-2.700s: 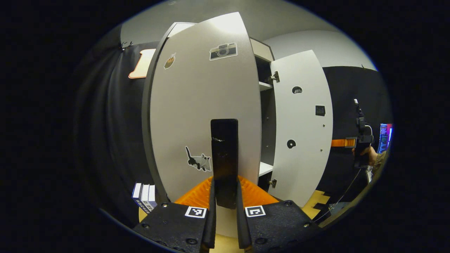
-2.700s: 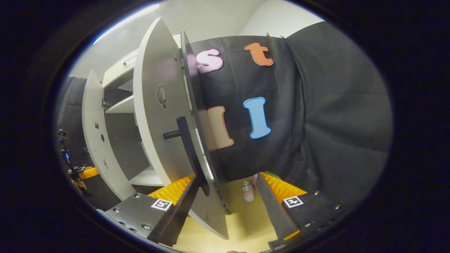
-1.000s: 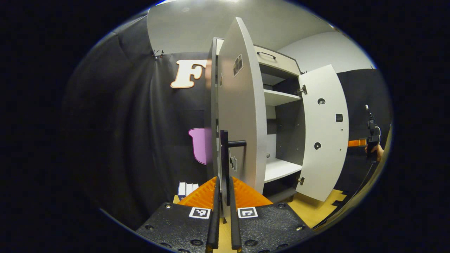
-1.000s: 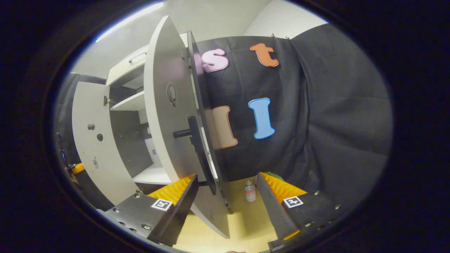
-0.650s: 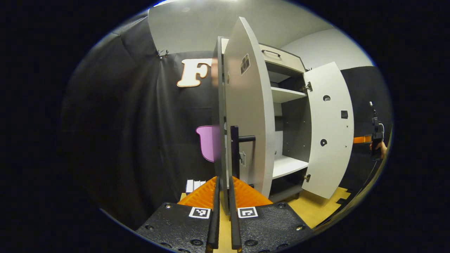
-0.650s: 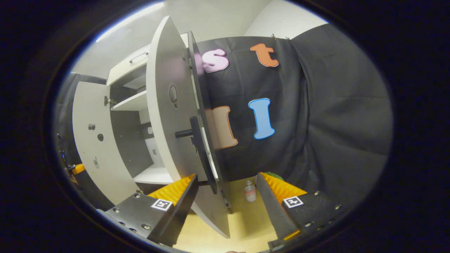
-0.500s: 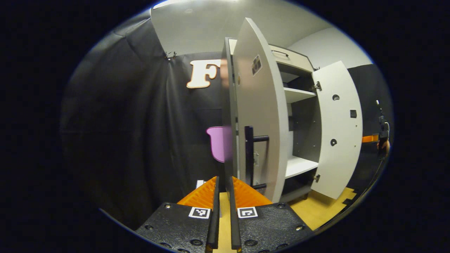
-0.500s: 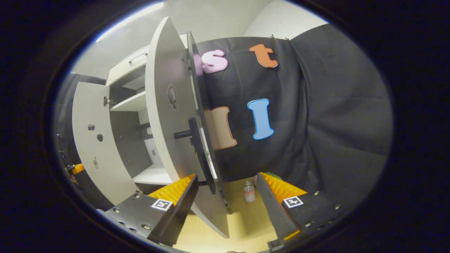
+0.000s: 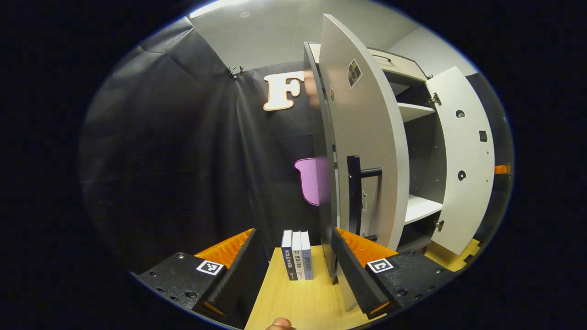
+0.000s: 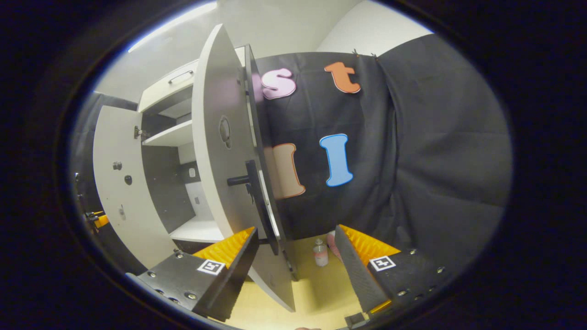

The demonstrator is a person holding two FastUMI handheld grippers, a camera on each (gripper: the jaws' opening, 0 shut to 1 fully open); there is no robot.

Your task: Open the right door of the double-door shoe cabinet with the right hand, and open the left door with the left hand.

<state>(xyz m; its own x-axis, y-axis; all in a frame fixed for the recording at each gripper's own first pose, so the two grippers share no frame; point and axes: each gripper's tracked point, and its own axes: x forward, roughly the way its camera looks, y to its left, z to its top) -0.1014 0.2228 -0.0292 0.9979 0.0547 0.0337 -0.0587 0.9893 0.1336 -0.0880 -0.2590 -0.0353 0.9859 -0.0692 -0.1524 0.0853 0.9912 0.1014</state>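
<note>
The white shoe cabinet point(image 9: 415, 208) stands with both doors swung wide. In the left gripper view the left door point(image 9: 371, 137) is almost edge-on, with its black bar handle point(image 9: 353, 192) on the outer face. My left gripper point(image 9: 293, 231) is open; the door's lower edge stands just inside its right finger point(image 9: 353, 275), apart from the handle. The right door point(image 9: 463, 151) hangs open farther off. In the right gripper view the right door point(image 10: 215, 151) and its handle point(image 10: 257, 201) rise beside the left finger point(image 10: 234, 270) of my open right gripper point(image 10: 296, 228). The left door point(image 10: 112, 183) is beyond.
Three upright books point(image 9: 297, 256) stand on the wooden floor point(image 9: 298, 302) between my left gripper's fingers, against the black cloth. A small bottle point(image 10: 319, 253) stands on the floor by the cloth beyond the right door. Bare shelves point(image 10: 169, 133) show inside the cabinet.
My left gripper has opened and let go of the left door's handle, and its view has swung left so the door now stands to the right. The right gripper has barely moved.
</note>
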